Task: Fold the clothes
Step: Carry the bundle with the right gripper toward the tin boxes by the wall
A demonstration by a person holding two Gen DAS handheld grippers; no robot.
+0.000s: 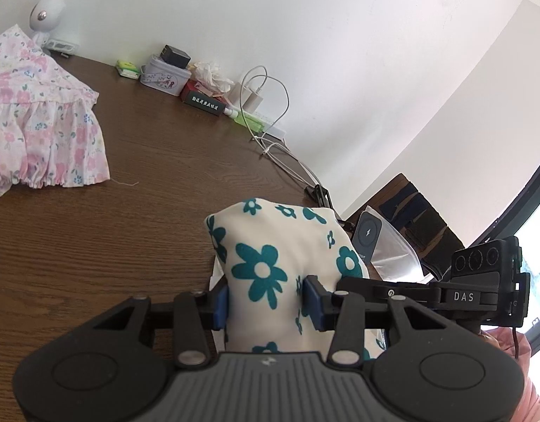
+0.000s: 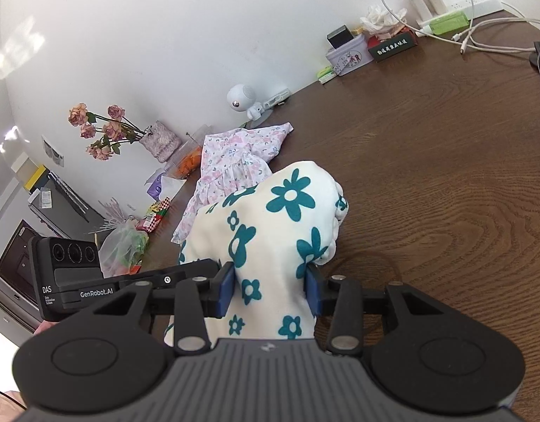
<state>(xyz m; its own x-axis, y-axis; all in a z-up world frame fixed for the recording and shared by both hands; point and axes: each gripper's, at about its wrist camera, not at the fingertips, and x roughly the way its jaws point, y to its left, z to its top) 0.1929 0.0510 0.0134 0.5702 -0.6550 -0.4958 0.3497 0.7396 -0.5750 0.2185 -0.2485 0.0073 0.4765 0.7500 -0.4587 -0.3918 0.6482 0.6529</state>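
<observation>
In the left wrist view, the left gripper point(image 1: 266, 302) fills the bottom of the frame, its blue pads point(image 1: 221, 304) pressed in on a bunched fold of the cream garment with teal flowers point(image 1: 270, 256), which rises between the fingers at lower centre. The right wrist view shows the same at its own lower centre: the right gripper point(image 2: 270, 292) clamps another bunch of the same garment point(image 2: 270, 218), and the cloth hangs as a rounded mass above the brown wooden table point(image 2: 445, 176).

Each view catches the other tool: the right gripper's black body sits at the lower right edge of the left view, and the left gripper's body at the lower left of the right view.

Farther back, a pink floral dress point(image 1: 37, 116) lies on the table at the left of the left view; in the right view it lies point(image 2: 231, 161) just behind the held garment. Along the wall stand a tin box point(image 1: 164, 75), a crumpled tissue point(image 1: 211, 74), white chargers with cables point(image 1: 262, 98) and a white round camera point(image 1: 46, 14).

Only the right view shows the vase of dried roses point(image 2: 108, 130) at mid left; only the left view shows a dark power bank point(image 1: 368, 235) at the right.
</observation>
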